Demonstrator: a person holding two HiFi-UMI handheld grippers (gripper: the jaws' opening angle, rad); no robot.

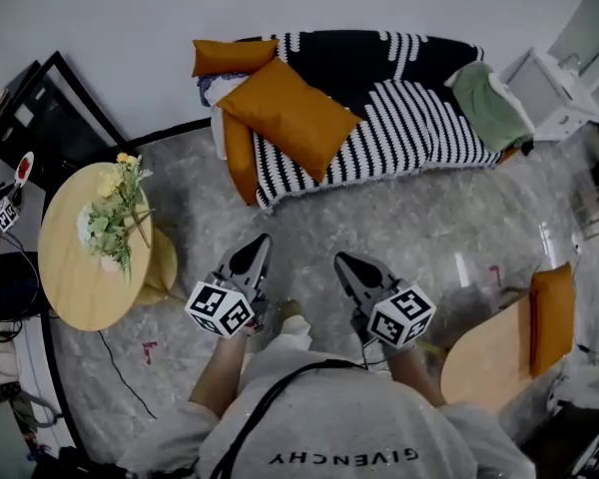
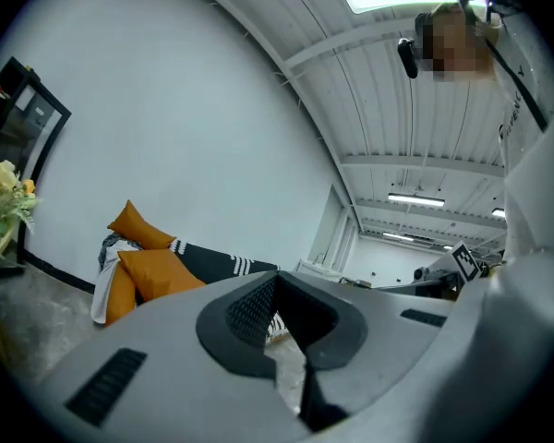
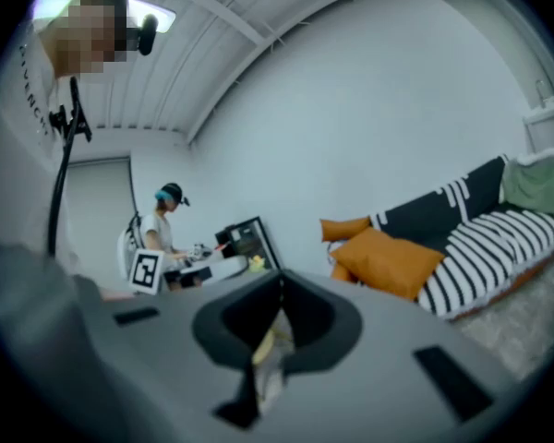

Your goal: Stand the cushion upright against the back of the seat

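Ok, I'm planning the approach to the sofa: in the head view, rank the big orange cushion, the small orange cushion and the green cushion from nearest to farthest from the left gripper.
From the left gripper:
1. big orange cushion, lying on the left part of the sofa.
2. small orange cushion, behind it, back left corner.
3. green cushion, far right end.

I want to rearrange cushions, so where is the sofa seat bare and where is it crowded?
The striped seat is bare between the large orange cushion and the green cushion. The end by the round table is crowded with orange cushions. The grey floor in front is open too.
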